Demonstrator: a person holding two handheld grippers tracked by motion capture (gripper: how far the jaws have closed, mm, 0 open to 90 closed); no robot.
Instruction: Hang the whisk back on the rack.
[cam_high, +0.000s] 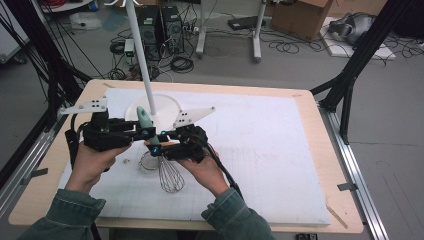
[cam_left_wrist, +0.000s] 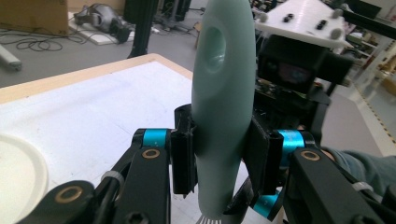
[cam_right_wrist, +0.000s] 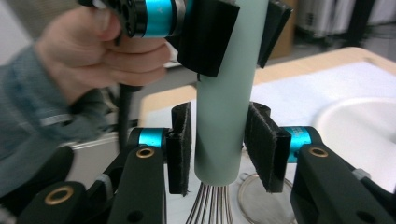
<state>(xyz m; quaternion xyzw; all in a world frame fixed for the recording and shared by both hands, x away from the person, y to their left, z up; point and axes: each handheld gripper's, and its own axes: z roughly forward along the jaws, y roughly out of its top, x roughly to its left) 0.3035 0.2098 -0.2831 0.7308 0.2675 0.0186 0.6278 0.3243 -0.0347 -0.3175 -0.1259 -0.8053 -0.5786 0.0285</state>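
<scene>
High view: whisk, pale green handle, wire head down, held upright above the white mat near the desk's left edge, long axis close to vertical. Left gripper: pads clamped on the handle's thick middle. Right gripper: jaws straddling the handle's lower end just above the wires, slight gaps at both pads, so not gripping. Handover hinges on the right gripper sitting below the left on one shaft.
</scene>
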